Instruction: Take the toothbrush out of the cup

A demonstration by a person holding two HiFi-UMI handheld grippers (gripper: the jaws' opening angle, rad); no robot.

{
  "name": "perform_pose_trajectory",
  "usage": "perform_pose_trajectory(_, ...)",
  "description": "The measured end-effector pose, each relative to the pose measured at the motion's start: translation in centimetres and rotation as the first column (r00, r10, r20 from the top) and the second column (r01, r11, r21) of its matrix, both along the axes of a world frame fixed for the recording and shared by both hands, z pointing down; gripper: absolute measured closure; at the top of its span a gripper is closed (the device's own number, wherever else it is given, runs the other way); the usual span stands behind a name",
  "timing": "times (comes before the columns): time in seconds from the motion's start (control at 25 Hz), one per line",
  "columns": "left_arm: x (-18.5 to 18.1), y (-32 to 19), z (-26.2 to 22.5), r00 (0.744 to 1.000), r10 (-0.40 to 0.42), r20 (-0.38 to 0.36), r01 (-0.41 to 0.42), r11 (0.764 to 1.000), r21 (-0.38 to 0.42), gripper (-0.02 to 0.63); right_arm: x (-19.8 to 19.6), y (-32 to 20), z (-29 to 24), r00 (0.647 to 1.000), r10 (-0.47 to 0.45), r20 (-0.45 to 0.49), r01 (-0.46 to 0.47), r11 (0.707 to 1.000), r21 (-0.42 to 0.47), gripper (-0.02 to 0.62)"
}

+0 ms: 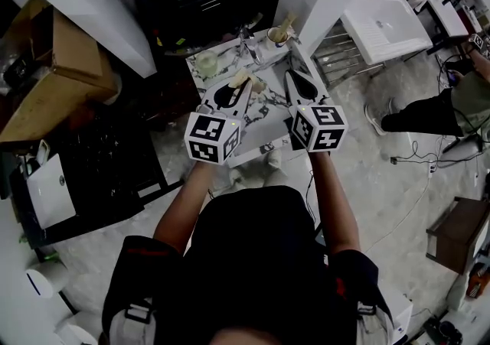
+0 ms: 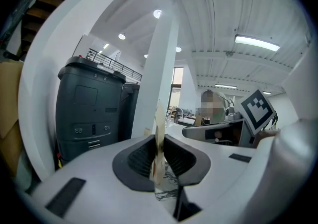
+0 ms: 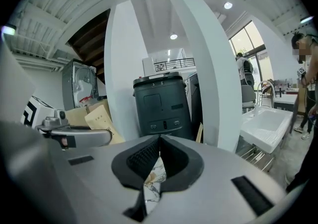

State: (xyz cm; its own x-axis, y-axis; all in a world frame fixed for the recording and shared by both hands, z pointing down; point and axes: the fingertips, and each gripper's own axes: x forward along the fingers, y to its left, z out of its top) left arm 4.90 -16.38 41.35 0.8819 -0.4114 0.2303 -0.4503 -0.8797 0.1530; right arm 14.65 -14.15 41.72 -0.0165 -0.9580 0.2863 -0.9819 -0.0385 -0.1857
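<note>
One pale wooden toothbrush [image 2: 159, 118] is being clamped in the left gripper's [image 1: 243, 85] jaws above the marble-patterned tabletop [image 1: 264, 118], well apart from one small cup [image 1: 277, 36] at its far edge. The right gripper's [image 3: 159, 141] jaws are being held together, empty.

The left gripper [image 2: 159, 141] is covering part of the toothbrush [image 2: 159, 118]; the cup's [image 1: 276, 37] contents are showing too small to tell.

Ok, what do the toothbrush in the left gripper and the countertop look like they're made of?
Toothbrush: probably bamboo or light wood. The handle is a flat, matte, pale tan strip with no plastic shine.
Countertop: marble or a marble-look slab. It is white with dark grey veining and the finish looks smooth, but these views can't show whether it is real stone or a printed surface.
</note>
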Motion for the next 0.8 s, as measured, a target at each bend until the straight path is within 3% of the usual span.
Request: perform_pose_trajectory(0.8,9.4,-4.7,2.1,0.996,-0.07,0.063,0.072,0.997,-0.029,0.546,9.6,-6.5,2.9,0.995,-0.089,0.045,0.09,0.995,-0.036,0.56)
